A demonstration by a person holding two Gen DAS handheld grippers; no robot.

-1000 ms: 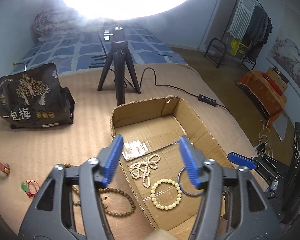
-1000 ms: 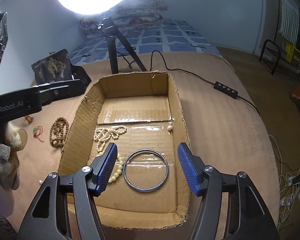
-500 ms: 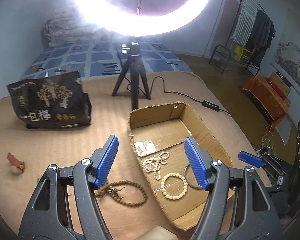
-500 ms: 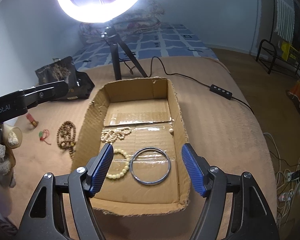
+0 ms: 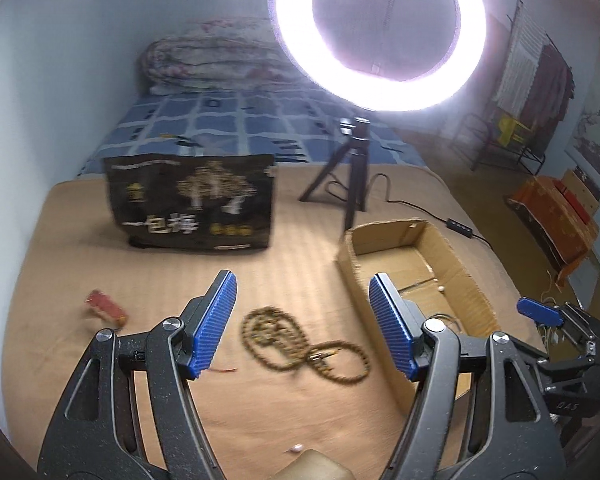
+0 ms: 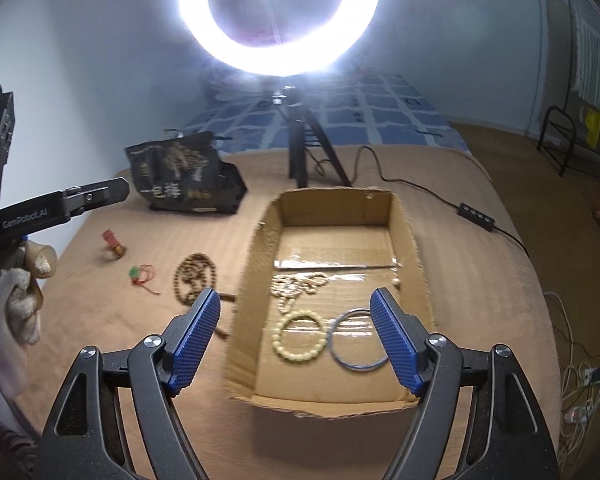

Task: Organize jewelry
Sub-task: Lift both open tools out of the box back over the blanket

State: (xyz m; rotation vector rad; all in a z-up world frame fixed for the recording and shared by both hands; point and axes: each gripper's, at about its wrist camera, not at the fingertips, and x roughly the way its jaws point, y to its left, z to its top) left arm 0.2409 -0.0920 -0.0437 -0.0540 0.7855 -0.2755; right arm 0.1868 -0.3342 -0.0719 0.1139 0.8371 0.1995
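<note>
A brown bead string [image 5: 300,342] lies on the tan bed at lower centre, left of the box [image 6: 414,236] holding a cream bracelet [image 6: 298,340] and blue bangle [image 6: 356,346]. The left hand-held gripper [image 5: 304,328] hangs spread and empty above the string; the right hand-held gripper [image 6: 296,340] is opening, empty, above the box.

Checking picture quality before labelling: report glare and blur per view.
Left wrist view: ring light blows out the top; brown bead string motion-smeared. Right wrist view: the same glare, cardboard box fairly sharp, fisheye bending at edges.
</note>
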